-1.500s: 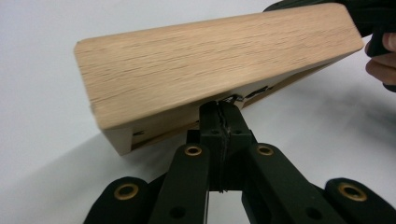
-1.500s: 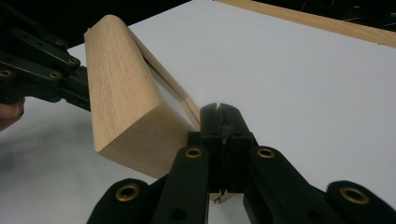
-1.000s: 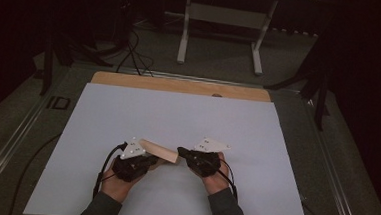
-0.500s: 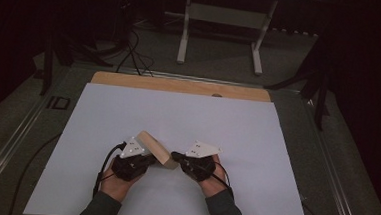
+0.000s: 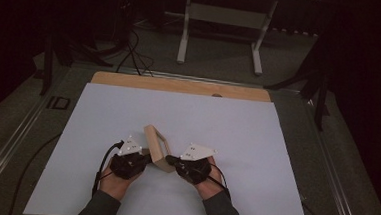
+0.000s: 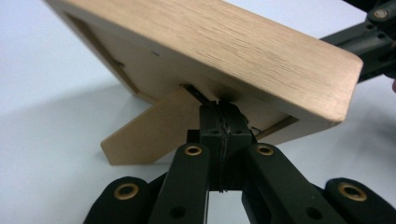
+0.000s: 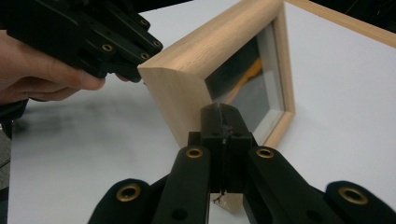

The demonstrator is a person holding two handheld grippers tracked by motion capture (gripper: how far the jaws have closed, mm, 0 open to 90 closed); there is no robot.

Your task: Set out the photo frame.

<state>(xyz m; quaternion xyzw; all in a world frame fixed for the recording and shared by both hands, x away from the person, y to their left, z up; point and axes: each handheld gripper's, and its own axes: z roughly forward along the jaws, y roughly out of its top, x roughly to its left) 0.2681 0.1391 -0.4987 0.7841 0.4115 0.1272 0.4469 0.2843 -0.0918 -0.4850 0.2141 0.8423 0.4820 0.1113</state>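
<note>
A light wooden picture frame (image 5: 157, 148) stands tilted on the white mat between my two grippers. My left gripper (image 5: 142, 159) is shut, its tips (image 6: 219, 109) pressed to the frame's back (image 6: 261, 51) where the fold-out stand leg (image 6: 149, 130) hinges; whether they pinch anything I cannot tell. My right gripper (image 5: 170, 160) is also shut, its tips (image 7: 219, 112) touching the frame's front edge (image 7: 187, 79) beside the glass (image 7: 252, 79). The left gripper (image 7: 93, 32) and the hand (image 7: 42, 70) holding it show behind the frame in the right gripper view.
The white mat (image 5: 227, 130) covers the table, with a wooden strip (image 5: 180, 86) along its far edge. Beyond the table stand a white metal support (image 5: 224, 14) and cables (image 5: 132, 49) on the dark floor.
The frame has risen from lying nearly flat between the grippers to standing steeply tilted. Both hands have shifted slightly toward the near edge.
</note>
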